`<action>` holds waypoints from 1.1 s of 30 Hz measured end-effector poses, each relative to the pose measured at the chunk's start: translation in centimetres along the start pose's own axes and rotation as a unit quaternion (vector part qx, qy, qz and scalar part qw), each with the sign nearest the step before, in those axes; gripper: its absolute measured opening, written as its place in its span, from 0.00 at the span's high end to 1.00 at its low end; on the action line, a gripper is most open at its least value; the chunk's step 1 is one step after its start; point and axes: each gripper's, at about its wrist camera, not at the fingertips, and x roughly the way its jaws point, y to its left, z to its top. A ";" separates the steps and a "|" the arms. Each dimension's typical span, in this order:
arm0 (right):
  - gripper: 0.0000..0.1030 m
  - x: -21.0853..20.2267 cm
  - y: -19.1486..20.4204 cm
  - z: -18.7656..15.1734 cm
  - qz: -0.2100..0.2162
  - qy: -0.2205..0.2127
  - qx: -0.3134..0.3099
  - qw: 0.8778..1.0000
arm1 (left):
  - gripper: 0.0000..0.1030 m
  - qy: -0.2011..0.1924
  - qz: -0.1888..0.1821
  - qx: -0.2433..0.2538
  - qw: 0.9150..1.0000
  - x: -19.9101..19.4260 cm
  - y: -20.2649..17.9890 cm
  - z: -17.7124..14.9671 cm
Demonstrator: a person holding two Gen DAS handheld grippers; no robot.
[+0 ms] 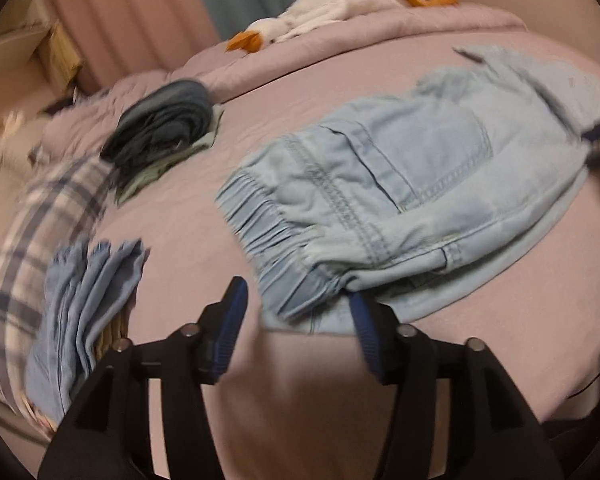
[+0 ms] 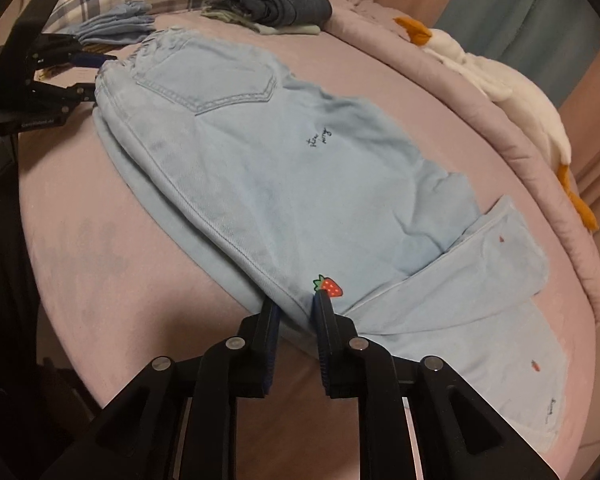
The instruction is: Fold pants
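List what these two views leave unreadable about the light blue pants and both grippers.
- Small script on the pants: right wrist view, too small.
- Left gripper contact with the waistband: left wrist view, motion blur.
- Whether the right gripper pinches cloth: the pants' edge hides the fingertips.

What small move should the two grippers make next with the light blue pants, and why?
Probably close the left gripper on the elastic waistband: its jaws stand open there, while the right gripper already pinches the light blue pants, which lie halved lengthwise.
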 end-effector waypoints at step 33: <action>0.56 5.9 -22.8 2.7 0.056 -0.015 0.430 0.901 | 0.33 0.036 -0.211 -0.088 0.973 4.4 -11.4 11.3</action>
